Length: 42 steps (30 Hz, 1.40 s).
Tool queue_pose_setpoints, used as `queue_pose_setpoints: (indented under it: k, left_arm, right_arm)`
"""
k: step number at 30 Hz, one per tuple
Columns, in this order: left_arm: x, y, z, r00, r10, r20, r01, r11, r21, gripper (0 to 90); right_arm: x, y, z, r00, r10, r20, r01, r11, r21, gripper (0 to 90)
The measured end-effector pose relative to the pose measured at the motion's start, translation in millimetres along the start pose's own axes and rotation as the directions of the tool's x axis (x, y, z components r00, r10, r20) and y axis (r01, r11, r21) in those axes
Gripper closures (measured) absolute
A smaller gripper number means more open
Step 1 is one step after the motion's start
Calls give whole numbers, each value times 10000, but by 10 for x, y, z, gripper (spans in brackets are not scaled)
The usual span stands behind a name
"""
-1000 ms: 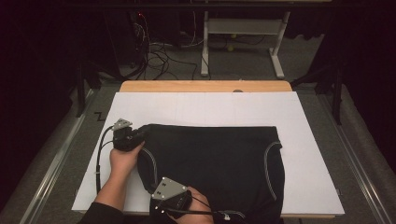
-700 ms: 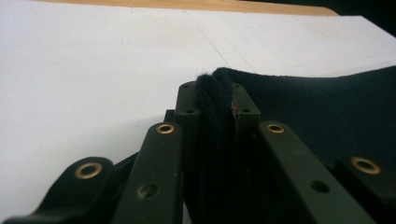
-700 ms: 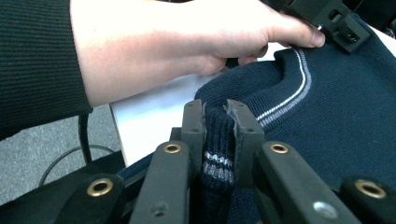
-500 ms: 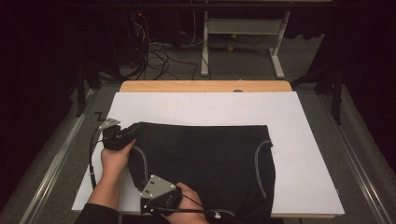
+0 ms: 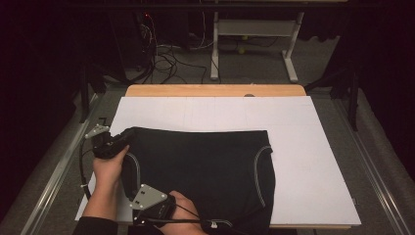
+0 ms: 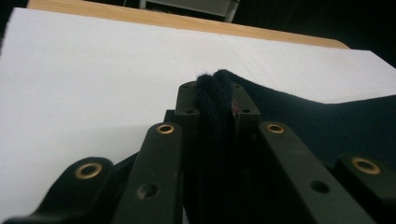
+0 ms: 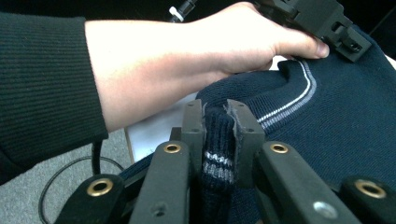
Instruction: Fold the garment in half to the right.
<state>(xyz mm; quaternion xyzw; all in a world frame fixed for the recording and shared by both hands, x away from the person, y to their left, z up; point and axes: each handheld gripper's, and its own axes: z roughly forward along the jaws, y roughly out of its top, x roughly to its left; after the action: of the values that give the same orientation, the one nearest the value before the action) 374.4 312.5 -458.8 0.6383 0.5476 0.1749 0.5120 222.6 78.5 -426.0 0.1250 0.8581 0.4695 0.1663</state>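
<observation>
1. A dark navy knitted garment (image 5: 200, 171) with pale trim lines lies folded on the white board (image 5: 313, 147) that covers the surface, filling the near-left and middle part of it. Its near edge reaches the near edge of the board.
2. The left tool (image 5: 115, 143) sits at the far-left corner of the garment, held in the person's left hand (image 5: 108, 166). In the left gripper view its jaws are clenched on a thick fold of the dark knit (image 6: 215, 121), which stands bunched between the pads.
3. The right tool (image 5: 159, 208) is at the near-left edge of the garment, held in the right hand (image 5: 188, 215), with its grey three-cornered plate (image 5: 147, 197) turned upward. In the right gripper view the jaws are clamped on a fold of ribbed edge with pale stripes (image 7: 217, 154).
4. Both tools grip the garment's left side, one far and one near, with the curved trim line (image 5: 132, 169) running between them.
5. The right gripper view also shows the left forearm in a dark ribbed sleeve (image 7: 46, 79) crossing above the knit, and the left tool (image 7: 322, 23) at the far end of it, just beside the striped curved edge (image 7: 303, 88).
6. The right half of the board is bare white. A strip of wooden edge (image 5: 215, 90) shows beyond the board's far side.
7. Cables (image 5: 85, 166) trail from the tools along the left side of the board.
</observation>
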Motion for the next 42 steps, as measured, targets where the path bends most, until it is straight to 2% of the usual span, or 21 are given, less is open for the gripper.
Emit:
queue_pose_setpoints:
  k: [4,9,12,14,19,26,30,42]
  left_arm:
    - [34,-2,-47,9999,-157,-46,157,9998,-136,744]
    - [-20,-12,-8,9999,15,-163,-13,10000,91,744]
    - [-53,-10,-1,9999,64,-120,-63,9999,135,744]
    - [-76,5,-21,10000,-13,54,13,10000,40,744]
    - [-189,58,-79,9998,164,151,-164,9999,-15,743]
    - [-396,69,-78,9995,141,276,-142,9999,32,743]
    - [-525,89,23,9996,148,250,-158,9991,398,743]
    - [-1006,206,309,9979,618,188,-628,9963,587,743]
  right_arm:
    - [16,34,39,9998,28,-184,-31,9999,-133,795]
    - [4,15,27,9998,65,-189,-68,9999,-146,794]
    - [-26,4,-22,9998,140,-158,-143,9997,-208,794]
    - [-49,-5,-67,9998,121,-163,-125,9996,-264,794]
    - [-89,-35,-220,9996,231,-149,-239,9981,-561,793]
    - [-183,-145,-481,9994,290,-186,-306,9956,-884,793]
    - [-261,-239,-638,9995,318,-52,-322,9944,-1003,792]
    - [-485,-583,-1028,9940,933,575,-851,9876,-1317,793]
